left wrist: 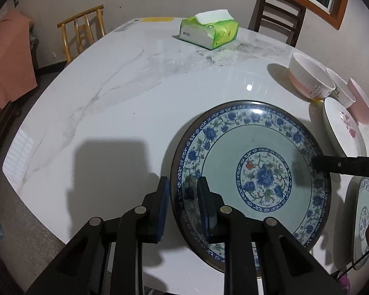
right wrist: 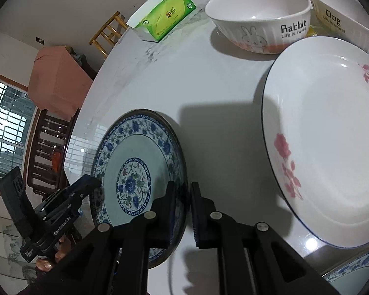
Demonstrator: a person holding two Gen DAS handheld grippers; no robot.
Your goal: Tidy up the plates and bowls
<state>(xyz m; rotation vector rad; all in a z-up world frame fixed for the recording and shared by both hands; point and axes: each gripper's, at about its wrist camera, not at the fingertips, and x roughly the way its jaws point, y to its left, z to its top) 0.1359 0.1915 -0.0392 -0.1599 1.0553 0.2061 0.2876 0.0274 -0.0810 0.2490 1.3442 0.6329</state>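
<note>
On the white marbled tabletop [left wrist: 125, 93] in the left wrist view we see a round blue-and-white floral plate [left wrist: 252, 169] with a dark rim, pale green well and a blue flower medallion at centre. It is round, so no long axis; face up. The left gripper [left wrist: 184, 191] has its jaws nearly closed astride the plate's near-left rim, one finger outside, one inside; whether the pads press we cannot tell. The right gripper's tip reaches onto the far-right rim. We count three bowls at upper right, the nearest a white bowl [left wrist: 310, 78], a pink-flowered white plate [left wrist: 342, 125], and a second blue plate [left wrist: 364, 216] at the right edge. A green tissue pack [left wrist: 209, 32] sits well back.

In the right wrist view the right gripper [right wrist: 183, 201] is clamped on that plate's [right wrist: 135, 172] right rim, jaws narrow. The left gripper [right wrist: 88, 184] meets the opposite rim. Here we count two bowls, "Rabbit" [right wrist: 258, 17] and "Dog" [right wrist: 342, 17], beyond the pink-flowered plate [right wrist: 332, 142].
</note>
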